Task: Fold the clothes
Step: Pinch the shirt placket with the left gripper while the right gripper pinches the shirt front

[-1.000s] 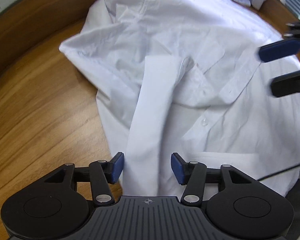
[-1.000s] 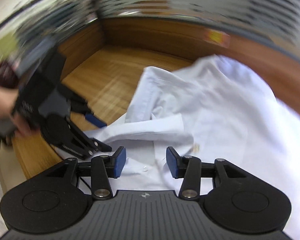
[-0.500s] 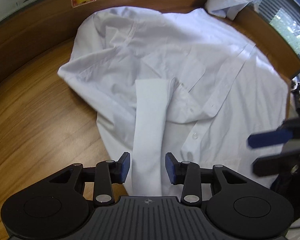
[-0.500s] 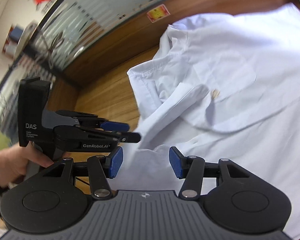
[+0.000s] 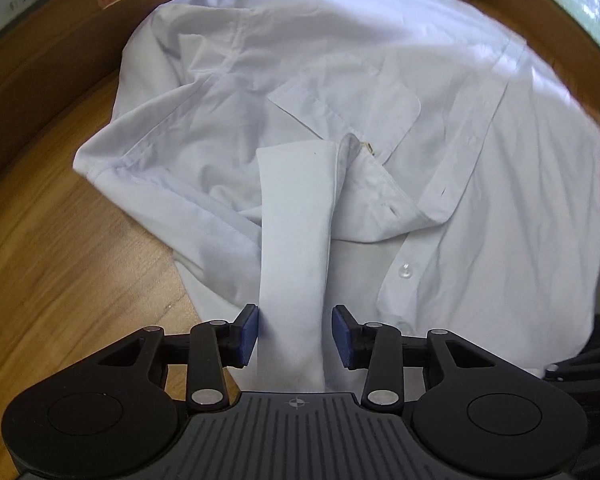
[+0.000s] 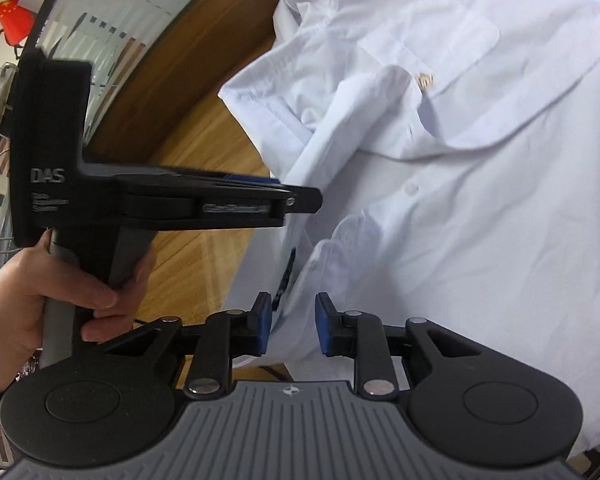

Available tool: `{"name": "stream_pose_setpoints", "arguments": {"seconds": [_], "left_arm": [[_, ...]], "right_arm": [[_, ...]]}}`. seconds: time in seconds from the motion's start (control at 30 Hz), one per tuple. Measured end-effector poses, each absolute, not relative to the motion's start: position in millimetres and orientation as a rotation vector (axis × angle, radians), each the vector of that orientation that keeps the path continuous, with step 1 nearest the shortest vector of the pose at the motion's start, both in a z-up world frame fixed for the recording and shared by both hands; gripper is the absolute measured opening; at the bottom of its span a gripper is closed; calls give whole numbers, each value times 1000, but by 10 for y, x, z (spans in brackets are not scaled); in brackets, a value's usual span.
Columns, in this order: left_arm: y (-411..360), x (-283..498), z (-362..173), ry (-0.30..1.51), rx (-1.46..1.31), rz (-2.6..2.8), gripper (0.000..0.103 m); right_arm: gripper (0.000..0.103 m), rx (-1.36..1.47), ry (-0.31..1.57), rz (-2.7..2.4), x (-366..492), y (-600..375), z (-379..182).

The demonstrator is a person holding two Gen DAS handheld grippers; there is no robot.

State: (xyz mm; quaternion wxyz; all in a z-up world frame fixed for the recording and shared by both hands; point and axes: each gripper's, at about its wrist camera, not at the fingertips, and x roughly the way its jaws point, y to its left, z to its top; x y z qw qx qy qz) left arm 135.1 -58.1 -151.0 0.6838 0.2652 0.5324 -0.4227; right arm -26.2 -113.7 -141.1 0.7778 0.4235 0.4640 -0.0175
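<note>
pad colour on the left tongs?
Blue pads; clearest in the left wrist view.

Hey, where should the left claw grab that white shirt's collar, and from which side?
Take the flat collar band of the white shirt at its near end, where it already lies between the open left claw. Probably come straight in from the near table edge, along the strip's length. It is narrow, smooth and runs directly away from the claw, so the pads can close across its width.
</note>
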Motion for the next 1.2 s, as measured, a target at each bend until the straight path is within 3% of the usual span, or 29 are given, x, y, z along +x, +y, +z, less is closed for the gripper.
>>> {"name": "stream_pose_setpoints", "arguments": {"seconds": [0.07,0.1,0.23,0.33,0.83,1.13,1.2], "left_arm": [[-606,1275,-1547,1164,640,-936,42],[-618,1237,-1565,1149,663,-930,34],[-541,1267,-1551,1128,627,-934,14],[-435,1465,-1547,1166,535,-878,8],[-91,2033,-1662,1394,154,-681,7],[-99,2060,-1597,1442,171,-718,15],[-102,2054,-1575,1451,176,-725,15]], "right_arm": [[27,937,1004,-43,-297,-1097,-1451],[27,947,1005,-46,-315,-1077,-1472],[13,1015,987,-67,-419,-1046,-1565],[6,1016,968,-88,-530,-1046,-1593],[3,908,891,-123,-1044,-1011,-1685],[27,1044,804,-108,-1194,-1272,-1661],[29,1118,815,-114,-1165,-1360,-1739]]}}
